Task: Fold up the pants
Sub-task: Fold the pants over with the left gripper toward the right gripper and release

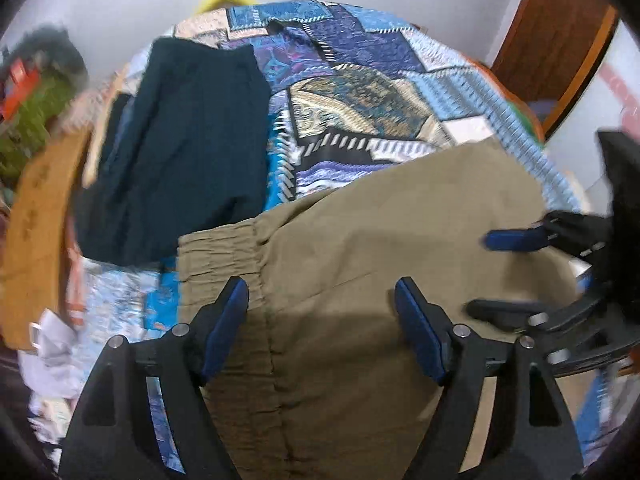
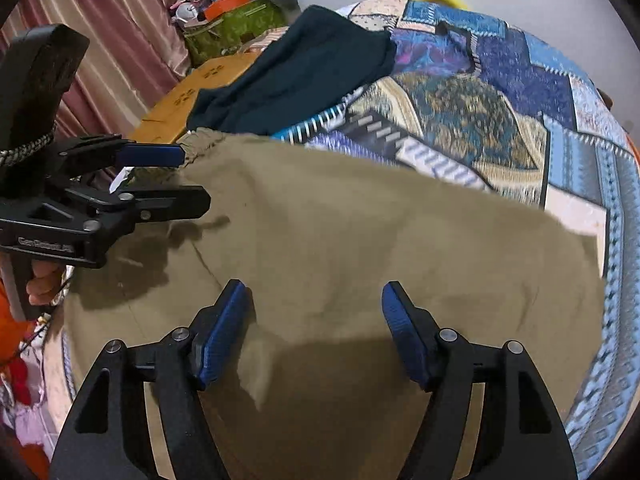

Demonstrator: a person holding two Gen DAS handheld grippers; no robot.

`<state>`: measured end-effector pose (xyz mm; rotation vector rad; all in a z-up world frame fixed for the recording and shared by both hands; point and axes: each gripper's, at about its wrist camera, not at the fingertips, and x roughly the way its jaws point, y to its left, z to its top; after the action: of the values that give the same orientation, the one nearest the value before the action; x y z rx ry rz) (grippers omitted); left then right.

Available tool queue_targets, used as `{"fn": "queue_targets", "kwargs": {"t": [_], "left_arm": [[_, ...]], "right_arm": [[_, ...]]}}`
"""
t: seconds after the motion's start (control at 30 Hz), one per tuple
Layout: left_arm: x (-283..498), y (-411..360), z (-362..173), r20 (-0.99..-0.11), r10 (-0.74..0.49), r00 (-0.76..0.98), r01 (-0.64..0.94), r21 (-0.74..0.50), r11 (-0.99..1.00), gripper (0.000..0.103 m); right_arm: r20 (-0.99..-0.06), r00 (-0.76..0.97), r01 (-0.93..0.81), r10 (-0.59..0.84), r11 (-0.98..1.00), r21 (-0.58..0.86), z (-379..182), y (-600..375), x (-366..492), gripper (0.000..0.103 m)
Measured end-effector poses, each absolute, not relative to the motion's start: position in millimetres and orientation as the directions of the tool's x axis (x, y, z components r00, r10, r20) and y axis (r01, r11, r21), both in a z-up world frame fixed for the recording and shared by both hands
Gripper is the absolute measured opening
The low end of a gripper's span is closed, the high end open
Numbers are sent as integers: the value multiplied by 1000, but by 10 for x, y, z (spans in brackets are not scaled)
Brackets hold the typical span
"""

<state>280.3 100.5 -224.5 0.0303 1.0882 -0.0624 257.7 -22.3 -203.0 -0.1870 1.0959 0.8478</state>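
Khaki pants [image 1: 360, 248] lie folded on a patterned blue bedspread [image 1: 360, 80], their elastic waistband [image 1: 218, 256] at the left. They also fill the right wrist view [image 2: 360, 240]. My left gripper [image 1: 322, 292] is open and empty just above the waistband end. My right gripper [image 2: 314, 296] is open and empty above the pants' middle. Each gripper shows in the other's view: the right one [image 1: 492, 272] at the far right, the left one [image 2: 192, 178] at the left beside the waistband [image 2: 200, 142].
A dark teal garment [image 1: 180, 152] lies on the bedspread beyond the pants, also in the right wrist view [image 2: 304, 76]. A wooden bed frame [image 2: 192, 92], pink curtains [image 2: 104, 40] and a cluttered green bag [image 2: 236, 24] are at the left. A wooden door [image 1: 556, 32] stands at the right.
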Motion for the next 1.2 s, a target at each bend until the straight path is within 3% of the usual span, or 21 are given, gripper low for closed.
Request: {"fn": "queue_targets", "kwargs": {"t": [0.13,0.6,0.73,1.2], "left_arm": [[2684,936,-2277,-871,10,491,79,56,995,78],[2252,811,-2174,-860,33,509,86,89,992,82],[2136,806,-2161,-852,58,520,66,108,992,84],[1750,935,-2036,-842,52,537,-11,55,998,87]], "right_arm": [[-833,157,-647,531,692,319,-2061,-423,2542,67],[-814,234,-544,531,766,343,-1976,-1113,2060,69],[-821,255,-522,511,787,328,-1994,-1262,1934,74],[-825,333,-405,457,859,312,-2054,-1763,1518,75]]}}
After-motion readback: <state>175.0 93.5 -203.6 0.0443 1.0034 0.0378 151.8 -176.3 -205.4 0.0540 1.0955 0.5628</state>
